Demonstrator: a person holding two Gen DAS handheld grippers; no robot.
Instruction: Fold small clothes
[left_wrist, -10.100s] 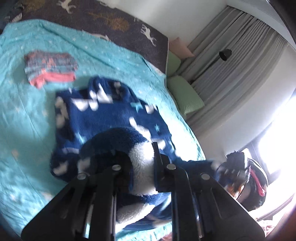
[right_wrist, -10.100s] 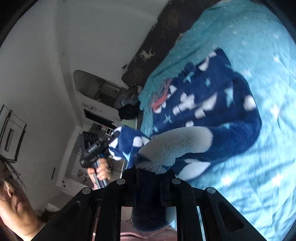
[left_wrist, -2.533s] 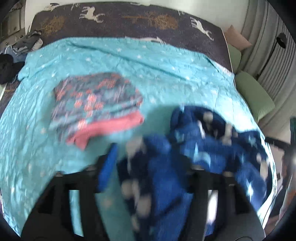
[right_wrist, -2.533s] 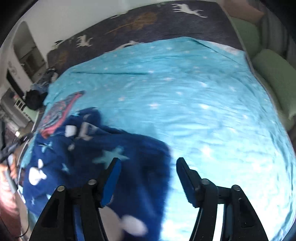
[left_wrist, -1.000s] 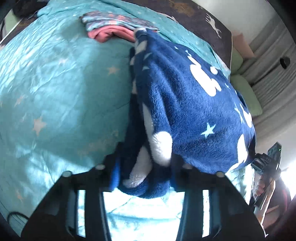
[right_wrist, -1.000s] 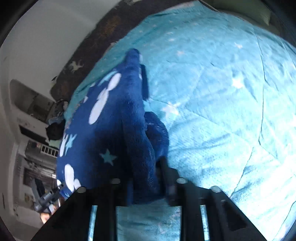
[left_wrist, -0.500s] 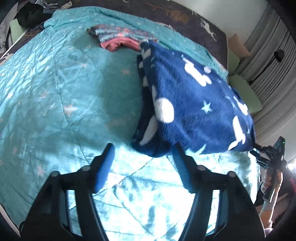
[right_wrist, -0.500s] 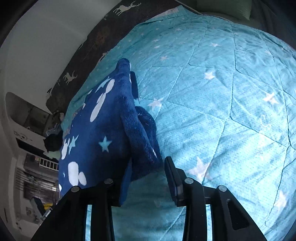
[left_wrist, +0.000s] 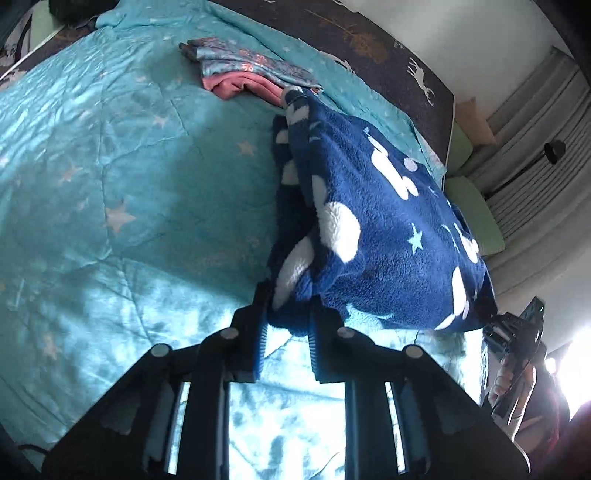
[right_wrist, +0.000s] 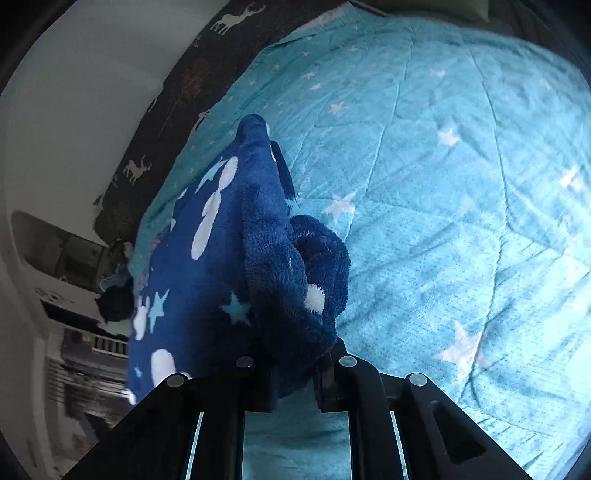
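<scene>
A dark blue fleece garment (left_wrist: 373, 236) with white and light-blue stars and shapes lies folded on the turquoise star quilt (left_wrist: 122, 177). My left gripper (left_wrist: 286, 317) is shut on its near left corner. In the right wrist view the same fleece garment (right_wrist: 258, 258) bunches up in front of my right gripper (right_wrist: 295, 365), which is shut on its near right corner. The right gripper also shows in the left wrist view (left_wrist: 517, 332), held by a hand at the garment's far corner.
A folded patterned garment with pink lining (left_wrist: 251, 74) lies behind the fleece. A dark deer-print blanket (left_wrist: 388, 48) covers the head of the bed. Green pillows (left_wrist: 476, 218) and grey curtains (left_wrist: 535, 155) are to the right. Shelves (right_wrist: 81, 354) stand left of the bed.
Both grippers were open at the garment's near corners half a second ago. Both have closed on the fleece corners.
</scene>
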